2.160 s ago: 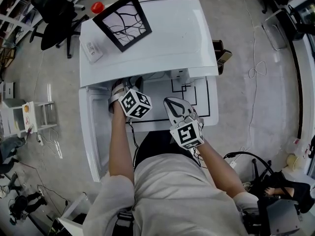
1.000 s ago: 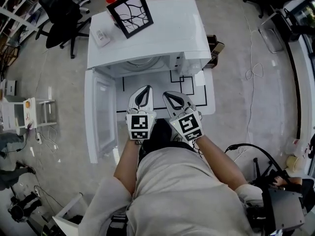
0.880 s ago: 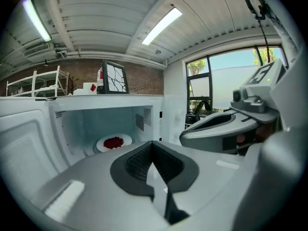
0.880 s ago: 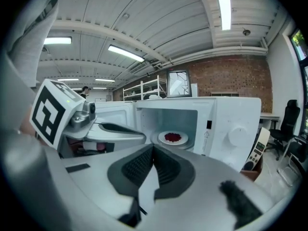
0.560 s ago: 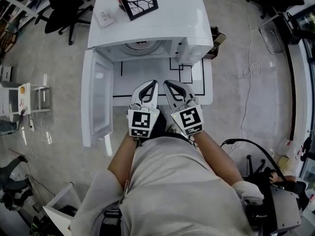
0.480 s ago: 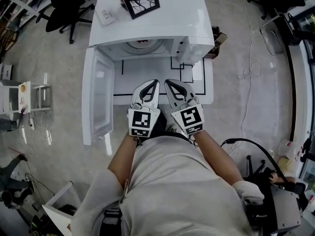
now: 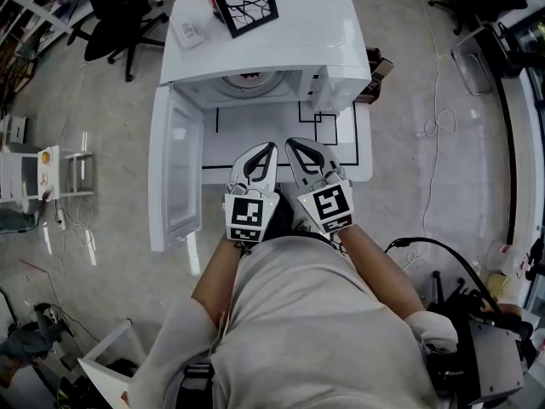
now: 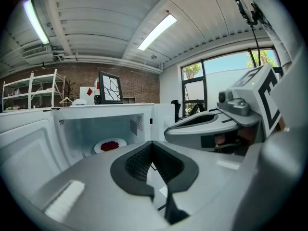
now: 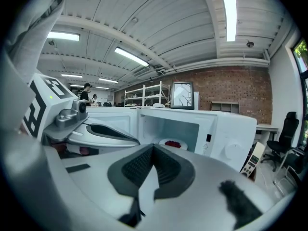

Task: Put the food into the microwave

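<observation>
The white microwave (image 7: pixel 272 32) stands with its door (image 7: pixel 174 173) swung wide open to the left. Inside on the turntable lies a white plate with red food (image 8: pixel 110 145), also seen as the plate (image 9: pixel 173 143) in the right gripper view and just under the roof edge as the plate (image 7: pixel 249 82) from above. My left gripper (image 7: pixel 261 153) and right gripper (image 7: pixel 297 149) hover side by side in front of the opening, well short of it. Both are shut with nothing between their jaws. Each gripper view shows the other: the right gripper (image 8: pixel 211 126), the left gripper (image 9: pixel 96 131).
A black framed picture (image 7: pixel 243 2) and a small white device (image 7: pixel 187 31) sit on the microwave's top. The white table (image 7: pixel 362 156) carries black line markings. A remote (image 9: pixel 252 165) leans at the microwave's right. Office chairs (image 7: pixel 119 15) stand behind on the left.
The left gripper has come away from the microwave's opening and drawn in beside the right one. Both have since held nearly still, shut and empty. The door stays open.
</observation>
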`<state>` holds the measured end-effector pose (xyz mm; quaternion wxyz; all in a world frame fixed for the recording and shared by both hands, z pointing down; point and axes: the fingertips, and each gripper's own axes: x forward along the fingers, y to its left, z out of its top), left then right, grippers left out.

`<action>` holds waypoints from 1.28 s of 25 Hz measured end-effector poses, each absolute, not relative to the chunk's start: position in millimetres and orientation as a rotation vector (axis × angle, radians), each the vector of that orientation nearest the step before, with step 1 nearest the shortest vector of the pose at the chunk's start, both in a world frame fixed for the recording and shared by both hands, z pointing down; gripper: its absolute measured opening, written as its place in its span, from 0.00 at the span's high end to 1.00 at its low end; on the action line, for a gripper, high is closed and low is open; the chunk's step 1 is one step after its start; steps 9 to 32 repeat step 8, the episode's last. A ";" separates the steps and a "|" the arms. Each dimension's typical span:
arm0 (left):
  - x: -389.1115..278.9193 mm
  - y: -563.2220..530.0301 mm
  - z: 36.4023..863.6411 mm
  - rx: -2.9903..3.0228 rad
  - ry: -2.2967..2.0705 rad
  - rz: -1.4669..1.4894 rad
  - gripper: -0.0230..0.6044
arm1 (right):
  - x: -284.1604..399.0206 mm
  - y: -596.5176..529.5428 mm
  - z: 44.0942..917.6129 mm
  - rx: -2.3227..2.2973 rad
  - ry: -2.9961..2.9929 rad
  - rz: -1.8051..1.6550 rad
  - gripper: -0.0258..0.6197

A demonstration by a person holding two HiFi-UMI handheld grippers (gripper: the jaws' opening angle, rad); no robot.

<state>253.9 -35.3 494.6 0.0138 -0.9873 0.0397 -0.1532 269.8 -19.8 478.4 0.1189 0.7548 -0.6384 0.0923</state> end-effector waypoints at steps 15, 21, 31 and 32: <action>258.1 -27.2 492.1 -3.067 0.066 -0.463 0.95 | 272.0 -14.6 475.8 2.218 -1.842 0.240 0.94; 258.1 -27.2 492.1 -3.067 0.066 -0.463 0.95 | 272.0 -14.6 475.8 2.218 -1.842 0.240 0.94; 258.1 -27.2 492.1 -3.067 0.066 -0.463 0.95 | 272.0 -14.6 475.8 2.218 -1.842 0.240 0.94; 258.1 -27.2 492.1 -3.067 0.066 -0.463 0.95 | 272.0 -14.6 475.8 2.218 -1.842 0.240 0.94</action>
